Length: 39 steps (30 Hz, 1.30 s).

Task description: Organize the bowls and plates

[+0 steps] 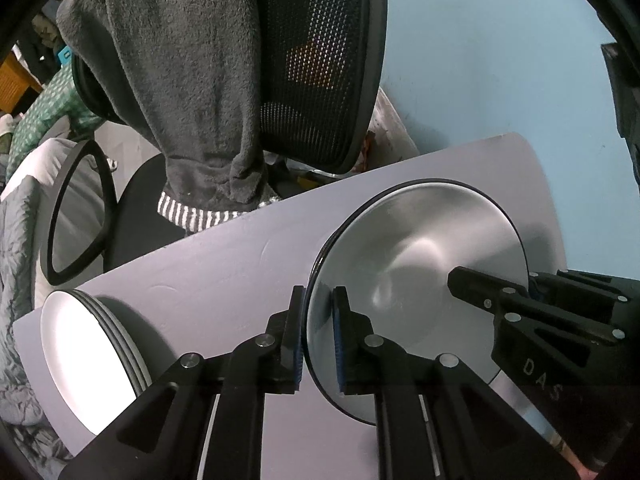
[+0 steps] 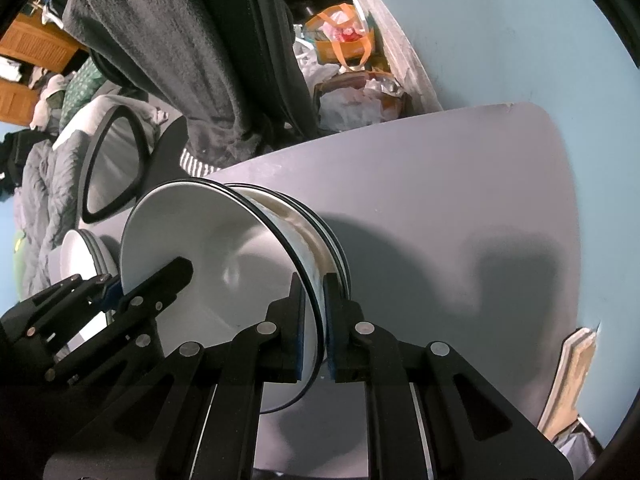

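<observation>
I see a pale lavender table (image 1: 224, 272) set against a light blue wall (image 1: 480, 60). Behind it stands a black mesh office chair (image 1: 320, 60) with a grey fleece garment (image 1: 180, 80) draped over its back, and a rumpled grey quilt (image 1: 16, 280) lies beyond.

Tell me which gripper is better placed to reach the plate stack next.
Left, probably. Both clamp the rim of the bowl, but the plate stack lies beside the left gripper; the right gripper would have to cross the bowl.

My tongs (image 1: 318, 336) look like matt black plastic with dull metal pins and blue ribbed pads. The bowl (image 1: 420, 264) is glossy and smooth with a dark rim. The table (image 2: 440, 200) is smooth and matt. A fuzzy grey cloth (image 1: 180, 80) drapes a mesh chair back (image 1: 320, 60).
</observation>
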Each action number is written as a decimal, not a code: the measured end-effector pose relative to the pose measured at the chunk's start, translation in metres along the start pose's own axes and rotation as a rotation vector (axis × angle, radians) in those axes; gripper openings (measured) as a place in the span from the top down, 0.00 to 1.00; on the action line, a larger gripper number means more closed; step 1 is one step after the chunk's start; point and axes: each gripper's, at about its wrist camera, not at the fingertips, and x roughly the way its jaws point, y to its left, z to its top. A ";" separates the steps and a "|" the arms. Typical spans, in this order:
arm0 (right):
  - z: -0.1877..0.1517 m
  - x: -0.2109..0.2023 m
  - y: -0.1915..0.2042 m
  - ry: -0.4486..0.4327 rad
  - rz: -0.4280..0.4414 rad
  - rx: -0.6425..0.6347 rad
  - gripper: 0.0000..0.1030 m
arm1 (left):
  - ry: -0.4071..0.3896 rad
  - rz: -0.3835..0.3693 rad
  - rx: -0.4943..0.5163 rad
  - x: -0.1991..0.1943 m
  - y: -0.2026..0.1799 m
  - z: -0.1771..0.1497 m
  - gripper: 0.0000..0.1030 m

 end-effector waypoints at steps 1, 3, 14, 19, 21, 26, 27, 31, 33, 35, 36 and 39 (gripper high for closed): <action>0.000 0.000 0.000 0.000 -0.001 -0.002 0.89 | 0.001 0.002 0.002 0.001 0.000 0.000 0.89; 0.000 0.000 0.001 0.002 -0.006 -0.008 0.89 | 0.005 0.002 0.005 0.001 0.000 0.001 0.89; -0.001 -0.001 0.005 0.016 -0.003 0.011 0.80 | -0.014 -0.010 0.029 -0.006 -0.001 -0.003 0.75; -0.004 -0.005 0.003 0.004 0.009 0.036 0.80 | -0.025 -0.020 0.028 -0.011 0.000 -0.005 0.73; -0.005 -0.006 0.002 0.000 0.018 0.047 0.80 | -0.028 -0.024 0.024 -0.013 0.001 -0.006 0.73; -0.009 -0.011 0.002 -0.024 0.021 0.063 0.80 | -0.036 -0.037 0.020 -0.019 0.004 -0.011 0.73; -0.009 -0.013 0.002 -0.028 0.022 0.065 0.80 | -0.041 -0.038 0.020 -0.021 0.005 -0.012 0.73; -0.012 -0.017 0.003 -0.042 0.025 0.071 0.78 | -0.055 -0.048 0.015 -0.028 0.007 -0.017 0.68; -0.013 -0.019 0.004 -0.053 0.017 0.069 0.72 | -0.060 -0.051 0.010 -0.031 0.010 -0.019 0.68; -0.015 -0.023 0.005 -0.070 0.003 0.066 0.68 | -0.064 -0.056 0.002 -0.033 0.011 -0.020 0.68; -0.015 -0.024 0.005 -0.074 -0.001 0.067 0.67 | -0.065 -0.058 -0.002 -0.034 0.012 -0.020 0.68; -0.017 -0.027 0.004 -0.082 -0.002 0.074 0.67 | -0.073 -0.068 -0.014 -0.038 0.016 -0.021 0.68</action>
